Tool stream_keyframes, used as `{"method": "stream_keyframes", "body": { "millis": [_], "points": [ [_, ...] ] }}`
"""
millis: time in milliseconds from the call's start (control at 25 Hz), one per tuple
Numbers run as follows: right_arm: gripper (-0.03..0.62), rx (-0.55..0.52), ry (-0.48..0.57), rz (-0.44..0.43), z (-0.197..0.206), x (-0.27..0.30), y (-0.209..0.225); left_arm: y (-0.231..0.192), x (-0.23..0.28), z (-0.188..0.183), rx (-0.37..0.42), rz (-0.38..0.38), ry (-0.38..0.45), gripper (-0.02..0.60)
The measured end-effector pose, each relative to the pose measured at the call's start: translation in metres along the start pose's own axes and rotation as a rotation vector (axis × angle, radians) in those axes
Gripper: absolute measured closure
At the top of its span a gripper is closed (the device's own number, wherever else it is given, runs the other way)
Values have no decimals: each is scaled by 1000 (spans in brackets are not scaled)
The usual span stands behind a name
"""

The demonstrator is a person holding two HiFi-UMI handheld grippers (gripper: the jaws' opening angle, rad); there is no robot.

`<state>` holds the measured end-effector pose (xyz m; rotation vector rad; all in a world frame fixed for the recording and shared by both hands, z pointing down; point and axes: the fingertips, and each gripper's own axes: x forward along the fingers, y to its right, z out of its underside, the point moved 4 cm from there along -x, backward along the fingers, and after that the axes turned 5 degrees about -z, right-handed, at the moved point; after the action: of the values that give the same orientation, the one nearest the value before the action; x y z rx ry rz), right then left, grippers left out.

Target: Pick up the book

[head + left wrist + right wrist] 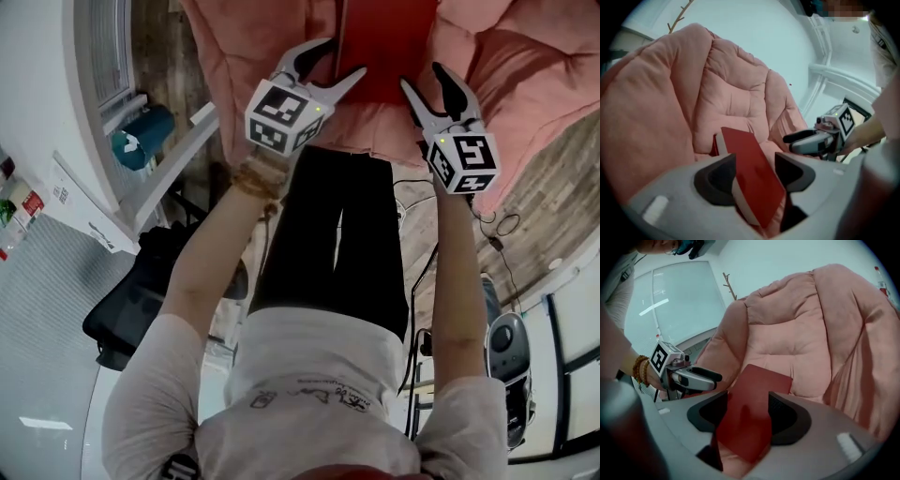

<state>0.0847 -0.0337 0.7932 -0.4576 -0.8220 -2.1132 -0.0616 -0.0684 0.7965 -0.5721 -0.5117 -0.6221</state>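
Red and hardbound, the book [389, 47] lies on the seat of a pink padded armchair [525, 75], its far edge toward the backrest. The left gripper [344, 56] and right gripper [422, 75] flank it from either side, each with jaws spread apart. In each gripper view the book shows in the gap between that gripper's jaws, not pinched.

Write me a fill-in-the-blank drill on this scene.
The book has a ___ cover. It rests on a big ___ cushion. The left gripper and the right gripper, one at each side of the book, both have their jaws ___.
Missing words: red; pink; open.
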Motion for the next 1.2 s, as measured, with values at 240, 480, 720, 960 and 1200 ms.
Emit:
{"method": "stream_keyframes", "body": {
  "millis": [240,480,720,960,1200],
  "points": [
    [253,101,-44,-13,37,31,32,-8,26,27,-11,14,-81,266],
    [213,177,-83,-20,59,58,52,-21,44,43,-63,-11,-136,250],
    [147,230,-125,-62,74,80,65,-35,59,53,-98,-31,-162,239],
    [118,248,-136,-132,79,92,69,-37,68,58,-96,-39,-187,239],
    [131,277,-120,-157,75,99,69,-38,70,58,-108,-28,-183,249]
  ]
}}
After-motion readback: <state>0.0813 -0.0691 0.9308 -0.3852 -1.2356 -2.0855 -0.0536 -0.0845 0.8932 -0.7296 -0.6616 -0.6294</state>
